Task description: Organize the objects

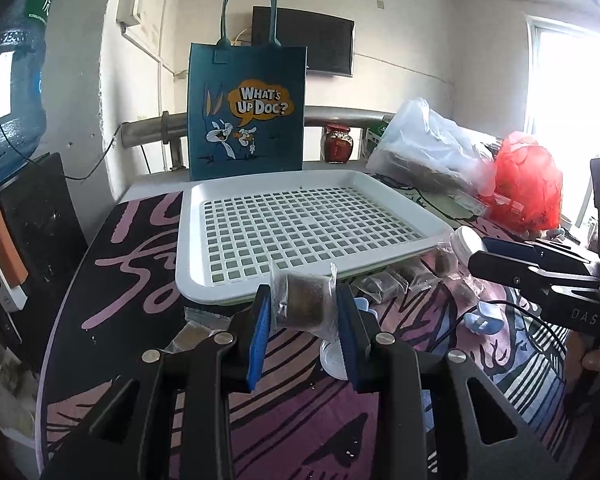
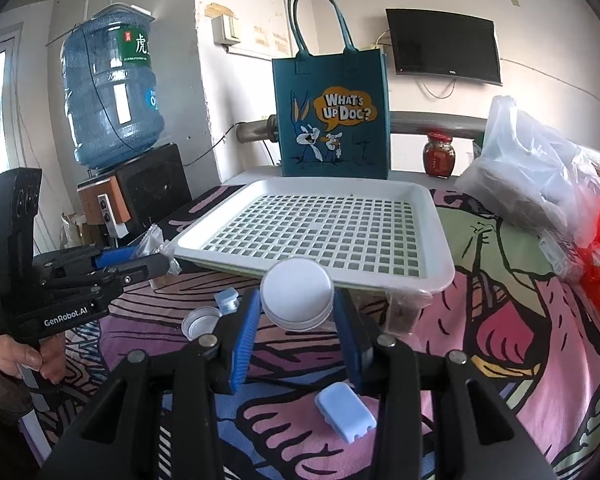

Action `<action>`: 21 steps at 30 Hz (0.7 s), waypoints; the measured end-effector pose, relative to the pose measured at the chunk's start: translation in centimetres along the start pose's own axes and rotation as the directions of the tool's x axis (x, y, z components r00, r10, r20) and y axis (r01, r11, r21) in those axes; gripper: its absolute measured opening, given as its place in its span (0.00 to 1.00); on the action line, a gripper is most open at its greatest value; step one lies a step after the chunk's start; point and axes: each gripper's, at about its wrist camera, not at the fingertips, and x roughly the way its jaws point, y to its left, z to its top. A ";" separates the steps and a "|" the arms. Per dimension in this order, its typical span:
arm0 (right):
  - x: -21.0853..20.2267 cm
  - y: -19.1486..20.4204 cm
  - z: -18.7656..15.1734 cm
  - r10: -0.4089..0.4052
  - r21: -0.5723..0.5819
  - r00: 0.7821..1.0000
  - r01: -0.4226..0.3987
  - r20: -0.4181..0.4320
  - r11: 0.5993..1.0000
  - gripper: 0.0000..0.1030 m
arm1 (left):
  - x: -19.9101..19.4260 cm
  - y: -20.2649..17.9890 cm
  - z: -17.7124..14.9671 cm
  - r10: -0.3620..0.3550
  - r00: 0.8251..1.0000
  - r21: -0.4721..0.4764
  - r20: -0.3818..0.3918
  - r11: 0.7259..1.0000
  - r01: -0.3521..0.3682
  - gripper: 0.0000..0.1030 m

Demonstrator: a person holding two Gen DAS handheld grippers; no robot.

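My left gripper (image 1: pixel 304 312) is shut on a clear-wrapped brown snack (image 1: pixel 302 302), held just in front of the near edge of the white perforated tray (image 1: pixel 228 288). My right gripper (image 2: pixel 296 312) is shut on a small round tin with a white lid (image 2: pixel 296 294), held before the tray's near rim (image 2: pixel 380 282). The right gripper also shows at the right of the left wrist view (image 1: pixel 476 256), and the left gripper at the left of the right wrist view (image 2: pixel 160 260). The tray holds nothing.
A blue cartoon tote bag (image 1: pixel 246 112) stands behind the tray. Several wrapped snacks (image 1: pixel 396 280) lie by the tray's right corner. A blue clip (image 2: pixel 346 416), an open tin (image 2: pixel 200 320), plastic bags (image 1: pixel 440 148) and a red jar (image 1: pixel 337 142) sit around.
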 end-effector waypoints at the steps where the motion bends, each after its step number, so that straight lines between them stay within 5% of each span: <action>1: 0.0 0.0 0.0 0.000 0.002 1.000 0.000 0.001 1.000 0.36 | 0.0 0.0 0.0 -0.001 1.000 0.001 -0.003 1.000 0.001 0.29; 21: 0.3 -0.5 0.0 0.009 0.022 1.000 -0.008 -0.009 1.000 0.36 | 0.1 -0.1 0.0 -0.001 1.000 -0.001 -0.012 1.000 0.001 0.29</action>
